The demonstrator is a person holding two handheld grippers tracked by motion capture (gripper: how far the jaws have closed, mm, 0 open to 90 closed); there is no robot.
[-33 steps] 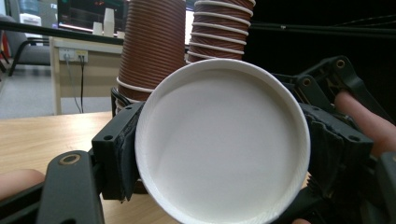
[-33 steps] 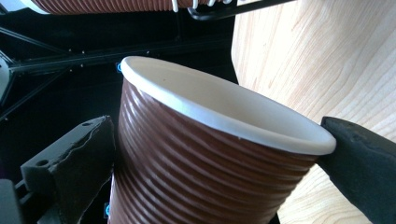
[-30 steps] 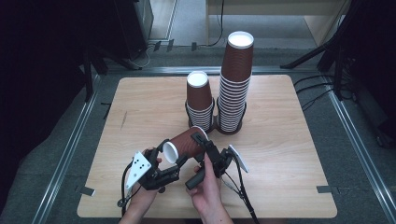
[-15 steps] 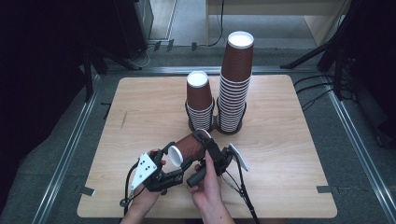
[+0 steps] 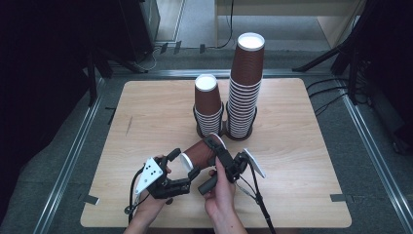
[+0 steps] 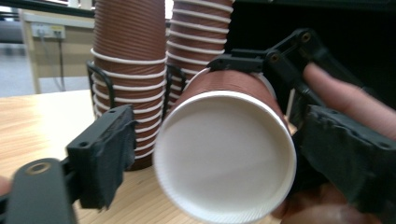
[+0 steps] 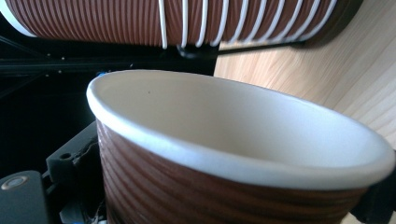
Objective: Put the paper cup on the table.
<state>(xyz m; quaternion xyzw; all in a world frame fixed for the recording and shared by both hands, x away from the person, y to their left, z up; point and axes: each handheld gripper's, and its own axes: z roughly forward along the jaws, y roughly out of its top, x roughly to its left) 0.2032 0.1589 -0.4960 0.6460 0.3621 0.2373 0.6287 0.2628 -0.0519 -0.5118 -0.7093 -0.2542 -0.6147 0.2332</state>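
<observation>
One brown paper cup (image 5: 202, 151) held on its side low over the near middle of the desk (image 5: 302, 146), clamped near its rim in the right claw (image 5: 217, 155). Left claw (image 5: 178, 163) just sprung apart, jaws flanking the cup's white base without pressing. Behind, two cup stacks: short stack (image 5: 208, 105), tall stack (image 5: 245, 87), both in wire holders.

cup (image 7: 224, 154): brown ribbed, white rim, close between tongs
stack (image 7: 187, 21): ribbed cups, lying across top
counter (image 7: 299, 79): wood, right
</observation>
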